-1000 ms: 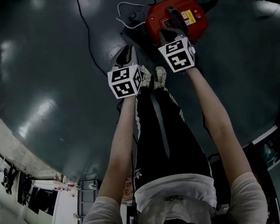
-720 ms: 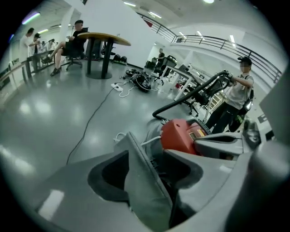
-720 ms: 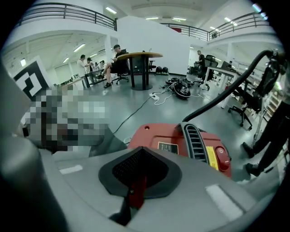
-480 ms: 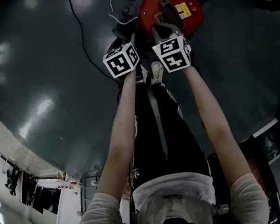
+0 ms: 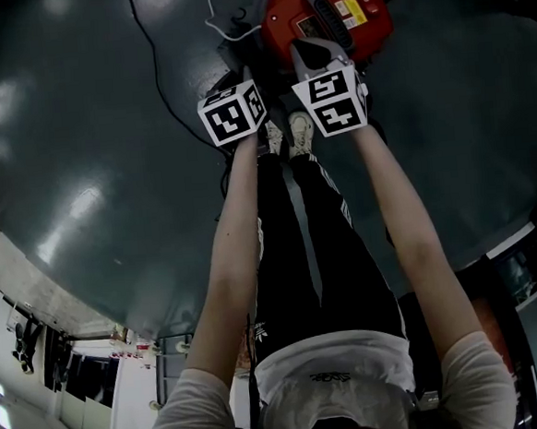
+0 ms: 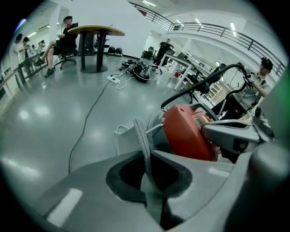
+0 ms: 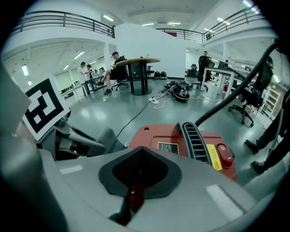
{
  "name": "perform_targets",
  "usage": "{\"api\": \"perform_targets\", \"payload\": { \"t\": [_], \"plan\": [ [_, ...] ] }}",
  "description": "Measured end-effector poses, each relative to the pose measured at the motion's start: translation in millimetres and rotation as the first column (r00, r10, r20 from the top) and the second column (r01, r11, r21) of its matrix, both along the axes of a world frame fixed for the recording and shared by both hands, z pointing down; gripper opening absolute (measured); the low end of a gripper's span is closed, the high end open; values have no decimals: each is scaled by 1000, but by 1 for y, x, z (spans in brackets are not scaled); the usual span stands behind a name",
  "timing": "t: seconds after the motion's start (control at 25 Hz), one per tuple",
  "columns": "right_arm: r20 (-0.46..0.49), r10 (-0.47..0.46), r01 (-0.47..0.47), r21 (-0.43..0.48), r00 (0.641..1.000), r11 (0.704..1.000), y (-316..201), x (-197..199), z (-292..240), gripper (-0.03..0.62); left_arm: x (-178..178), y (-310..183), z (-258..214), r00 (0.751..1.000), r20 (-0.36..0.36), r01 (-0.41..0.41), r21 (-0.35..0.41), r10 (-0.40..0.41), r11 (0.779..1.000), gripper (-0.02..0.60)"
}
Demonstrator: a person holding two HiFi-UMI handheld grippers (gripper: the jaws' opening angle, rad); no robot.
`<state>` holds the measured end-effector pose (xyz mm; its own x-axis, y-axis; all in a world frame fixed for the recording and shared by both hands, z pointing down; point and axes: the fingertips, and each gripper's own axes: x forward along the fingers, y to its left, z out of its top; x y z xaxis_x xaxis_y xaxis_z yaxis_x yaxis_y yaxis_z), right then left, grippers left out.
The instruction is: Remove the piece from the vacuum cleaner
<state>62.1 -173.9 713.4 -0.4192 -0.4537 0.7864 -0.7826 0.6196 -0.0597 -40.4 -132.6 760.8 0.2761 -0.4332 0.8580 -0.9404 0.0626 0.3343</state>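
Red plastic vacuum cleaner (image 5: pixel 327 15) sat on the shiny dark grey floor (image 5: pixel 77 131), just past the person's feet. The left tongs (image 6: pixel 146 158) were closed on a thin grey flat piece (image 6: pixel 141 138). The piece stood on its edge between them and poked out past their tips. It had a rough, bumpy edge. In the left gripper view it was just beside the vacuum cleaner's round red body (image 6: pixel 186 136), on its left.

The right tongs (image 7: pixel 136 181) were pressed together right over the top of the vacuum cleaner (image 7: pixel 181 145). A bit of red showed in the crack between them, but it was not clear if they held anything. A black ribbed strip (image 7: pixel 195 140) and a round red switch (image 7: pixel 224 154) were on the vacuum's top.

From the head view, both tongs (image 5: pixel 244 77) (image 5: pixel 307 53) were side by side at the near edge of the vacuum cleaner. A black cable (image 5: pixel 161 88) ran across the floor to the left.
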Motion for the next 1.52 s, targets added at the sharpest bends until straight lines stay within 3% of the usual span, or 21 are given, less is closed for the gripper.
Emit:
{"api": "perform_targets", "payload": {
  "t": [1.2,1.52],
  "plan": [
    [-15,-12,12,22,1000,1000,0,0,3,26,-24,29,-10,998,40,-57,77,54,995,21],
    [-33,4,-3,34,999,999,0,1,2,25,-52,60,-8,996,68,-65,62,61,996,20]
  ]
}}
